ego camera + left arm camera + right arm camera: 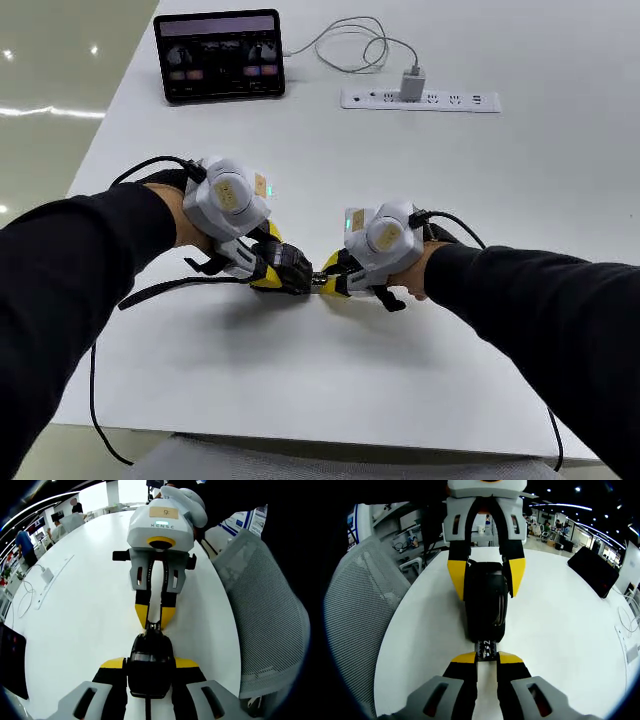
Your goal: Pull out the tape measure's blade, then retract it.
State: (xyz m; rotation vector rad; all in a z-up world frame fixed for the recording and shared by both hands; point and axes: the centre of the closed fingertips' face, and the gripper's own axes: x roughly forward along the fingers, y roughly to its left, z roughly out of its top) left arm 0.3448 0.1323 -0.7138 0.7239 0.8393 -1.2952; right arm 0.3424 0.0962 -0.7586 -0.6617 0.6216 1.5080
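Note:
A black tape measure (288,268) rests on the white table (420,200), with my left gripper (272,262) shut around its case. In the left gripper view the case (150,665) sits between my yellow-tipped jaws (150,662). My right gripper (333,280) faces it from the right and is shut on the blade tip (318,281). In the right gripper view a short marked stretch of blade (486,649) runs from the case (486,605) into my closed jaws (487,657). The two grippers are almost nose to nose, with very little blade out.
A tablet (220,55) stands at the far left of the table. A white power strip (420,100) with a charger and looped cable (355,45) lies at the back. A grey mesh chair (265,630) stands by the table's near edge.

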